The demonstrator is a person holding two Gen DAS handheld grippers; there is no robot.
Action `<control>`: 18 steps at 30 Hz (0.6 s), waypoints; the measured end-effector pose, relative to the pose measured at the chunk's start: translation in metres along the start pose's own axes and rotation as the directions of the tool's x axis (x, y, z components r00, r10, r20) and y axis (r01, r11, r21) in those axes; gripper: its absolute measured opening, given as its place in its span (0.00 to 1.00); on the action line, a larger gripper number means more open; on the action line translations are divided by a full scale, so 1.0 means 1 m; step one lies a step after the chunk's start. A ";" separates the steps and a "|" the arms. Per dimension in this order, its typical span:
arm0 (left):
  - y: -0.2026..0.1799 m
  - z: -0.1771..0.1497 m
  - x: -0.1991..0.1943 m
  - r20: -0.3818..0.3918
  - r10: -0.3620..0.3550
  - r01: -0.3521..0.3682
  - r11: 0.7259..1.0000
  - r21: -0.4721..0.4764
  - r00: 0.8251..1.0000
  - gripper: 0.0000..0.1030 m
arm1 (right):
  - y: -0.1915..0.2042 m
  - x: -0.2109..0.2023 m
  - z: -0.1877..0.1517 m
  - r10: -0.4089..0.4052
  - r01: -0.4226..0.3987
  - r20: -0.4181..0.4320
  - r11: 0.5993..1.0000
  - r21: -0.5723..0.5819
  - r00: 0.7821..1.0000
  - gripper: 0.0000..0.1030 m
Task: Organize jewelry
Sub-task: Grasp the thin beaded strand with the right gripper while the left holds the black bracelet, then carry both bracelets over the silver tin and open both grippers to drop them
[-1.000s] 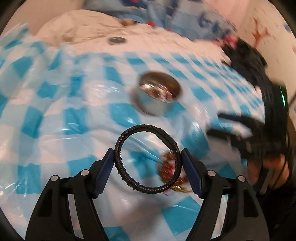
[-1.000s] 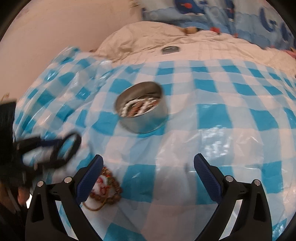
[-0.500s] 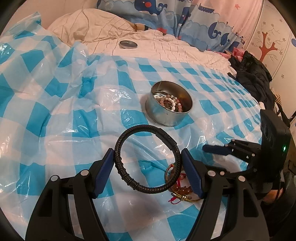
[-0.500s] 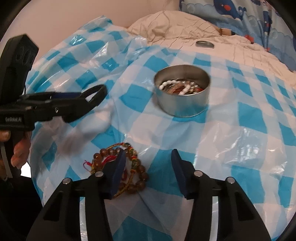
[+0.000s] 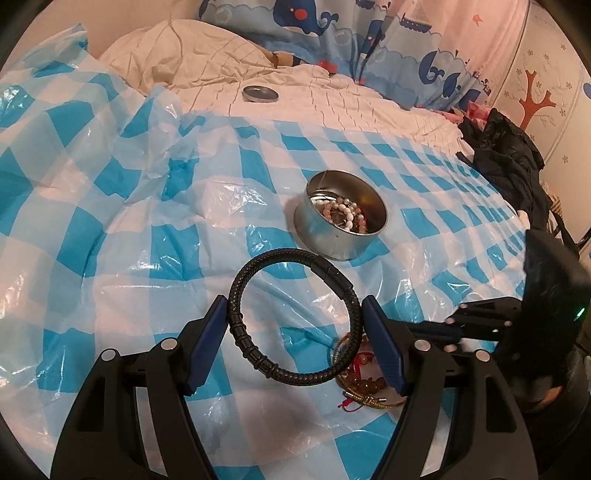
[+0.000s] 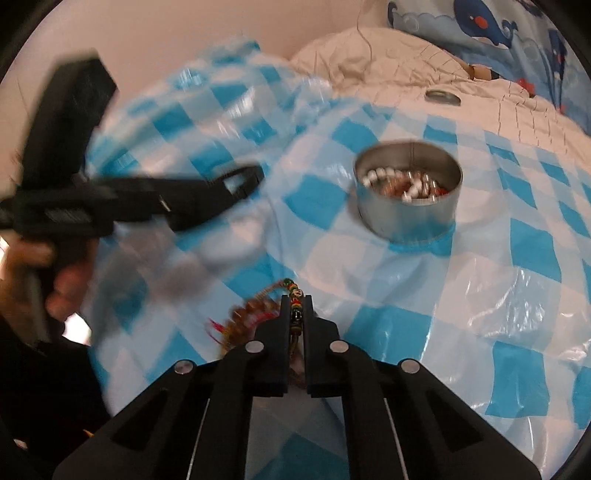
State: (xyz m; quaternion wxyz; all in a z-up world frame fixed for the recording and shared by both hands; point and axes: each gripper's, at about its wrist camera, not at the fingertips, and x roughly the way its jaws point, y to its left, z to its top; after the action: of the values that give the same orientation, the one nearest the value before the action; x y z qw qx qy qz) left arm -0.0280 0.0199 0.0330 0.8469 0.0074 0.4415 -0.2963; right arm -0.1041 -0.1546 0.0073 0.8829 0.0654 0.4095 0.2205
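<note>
My left gripper (image 5: 295, 325) is shut on a black braided bracelet (image 5: 240, 317), held above the blue-checked plastic sheet (image 5: 155, 258). A round metal tin (image 5: 341, 240) with several bead bracelets inside stands ahead of it; it also shows in the right wrist view (image 6: 408, 214). My right gripper (image 6: 296, 314) is shut on a brown beaded bracelet with red threads (image 6: 255, 314), low over the sheet. The same beads show in the left wrist view (image 5: 365, 384), under the right gripper (image 5: 454, 328). The left gripper shows blurred in the right wrist view (image 6: 243, 181).
The tin's lid (image 5: 259, 93) lies on the cream bedding (image 5: 332, 107) at the back. A whale-print cloth (image 5: 332, 33) rises behind it. A black garment (image 5: 509, 158) is heaped at the right edge.
My right gripper moved onto the brown beaded bracelet and closed on it. My left gripper still holds the black bracelet and shifted little.
</note>
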 end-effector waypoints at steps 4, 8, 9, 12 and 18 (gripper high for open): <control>-0.002 0.006 -0.004 0.021 -0.009 0.010 1.000 -0.006 1.000 0.67 | -0.004 -0.023 0.010 0.152 -0.158 0.098 0.986 0.047 0.983 0.06; -0.009 0.013 -0.005 0.038 -0.022 0.022 1.000 -0.003 0.999 0.67 | -0.016 -0.041 0.019 0.225 -0.247 0.181 0.963 0.106 0.957 0.06; -0.010 0.014 -0.005 0.040 -0.024 0.024 1.000 -0.003 0.999 0.67 | -0.021 -0.044 0.020 0.226 -0.252 0.196 0.960 0.121 0.954 0.06; -0.016 0.019 -0.002 0.047 -0.025 0.025 1.000 0.005 0.999 0.67 | -0.034 -0.056 0.024 0.194 -0.236 0.241 0.958 0.163 0.951 0.06; -0.032 0.032 0.008 0.057 -0.019 0.017 1.000 0.024 0.998 0.67 | -0.054 -0.072 0.028 0.081 -0.148 0.282 0.964 0.223 0.956 0.06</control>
State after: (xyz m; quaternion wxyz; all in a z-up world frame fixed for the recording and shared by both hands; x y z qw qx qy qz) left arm -0.0167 -0.0191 0.0545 0.8564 0.0047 0.4135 -0.3092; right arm -0.1057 -0.2334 0.0596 0.9016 0.2256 0.3042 0.2092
